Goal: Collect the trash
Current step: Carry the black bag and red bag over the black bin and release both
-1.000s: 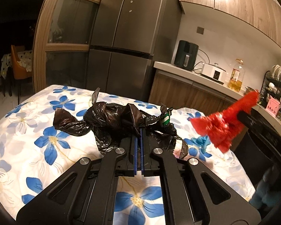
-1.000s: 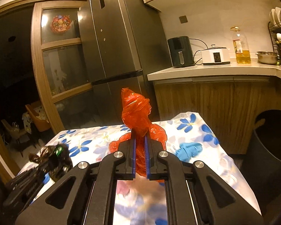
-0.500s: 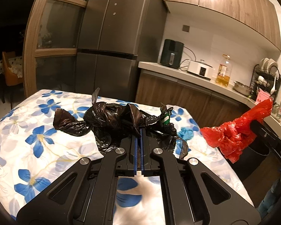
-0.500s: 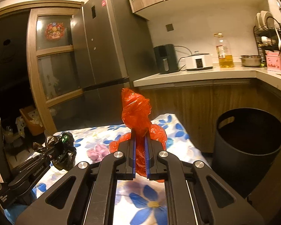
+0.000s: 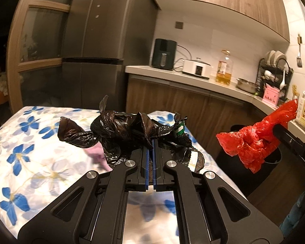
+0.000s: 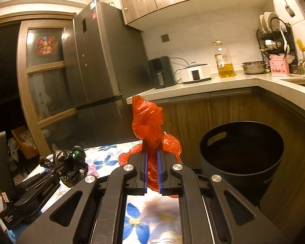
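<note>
Carrying trash binward | left hand-held gripper [image 5: 150, 144] pinched narrow on black bag [image 5: 120, 130] above floral counter [image 5: 30, 152] | right hand-held gripper [image 6: 152, 156] clamped red bag [image 6: 148, 122], beside bin [image 6: 242, 148] | next: likely swing over rim, release.

The left gripper [image 5: 150, 142] has its black jaws with blue pads drawn almost together, pinching a crumpled black plastic bag [image 5: 120, 130] that bunches out past the fingertips. The right gripper [image 6: 152, 152] has its jaws narrowly parted around a crumpled red plastic bag [image 6: 148, 122], which rises upright above the fingertips. In the right wrist view, the left gripper sits low at the left, well apart from the right one.
</note>
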`<state>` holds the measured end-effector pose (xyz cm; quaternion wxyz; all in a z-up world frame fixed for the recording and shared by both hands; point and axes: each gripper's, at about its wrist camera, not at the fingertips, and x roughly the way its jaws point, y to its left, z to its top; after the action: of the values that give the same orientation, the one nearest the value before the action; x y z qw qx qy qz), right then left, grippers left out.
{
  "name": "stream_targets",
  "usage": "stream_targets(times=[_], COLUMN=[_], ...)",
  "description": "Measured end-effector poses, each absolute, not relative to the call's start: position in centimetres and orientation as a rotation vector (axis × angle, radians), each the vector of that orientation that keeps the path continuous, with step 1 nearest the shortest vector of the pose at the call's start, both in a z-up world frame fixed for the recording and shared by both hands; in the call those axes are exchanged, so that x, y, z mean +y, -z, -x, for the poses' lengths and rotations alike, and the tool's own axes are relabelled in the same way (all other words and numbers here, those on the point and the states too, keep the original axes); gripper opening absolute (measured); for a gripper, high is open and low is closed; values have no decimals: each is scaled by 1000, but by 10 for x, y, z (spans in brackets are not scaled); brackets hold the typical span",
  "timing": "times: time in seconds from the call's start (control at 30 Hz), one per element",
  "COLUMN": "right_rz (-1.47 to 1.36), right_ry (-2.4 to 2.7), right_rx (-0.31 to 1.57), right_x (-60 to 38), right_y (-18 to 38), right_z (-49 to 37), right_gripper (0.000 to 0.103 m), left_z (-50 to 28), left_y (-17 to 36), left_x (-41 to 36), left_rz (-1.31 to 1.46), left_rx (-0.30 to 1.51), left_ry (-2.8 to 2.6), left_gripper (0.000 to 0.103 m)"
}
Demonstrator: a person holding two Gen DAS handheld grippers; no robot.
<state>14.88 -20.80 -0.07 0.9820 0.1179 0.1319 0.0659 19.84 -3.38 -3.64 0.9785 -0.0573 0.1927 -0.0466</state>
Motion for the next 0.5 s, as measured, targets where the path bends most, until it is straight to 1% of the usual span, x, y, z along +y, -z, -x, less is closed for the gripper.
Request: stream_targets(times=[0.5], right_rz=[-258], right_ry=[-13], right_rx=[226], right_x=[-270], right_y=[-2], right_z=[-144], right_gripper=[9], left_z=[-217], left_y=[18], left_x=[-120], left_rz=[36], left_rx=[353], left_ry=[232], left_gripper=[1])
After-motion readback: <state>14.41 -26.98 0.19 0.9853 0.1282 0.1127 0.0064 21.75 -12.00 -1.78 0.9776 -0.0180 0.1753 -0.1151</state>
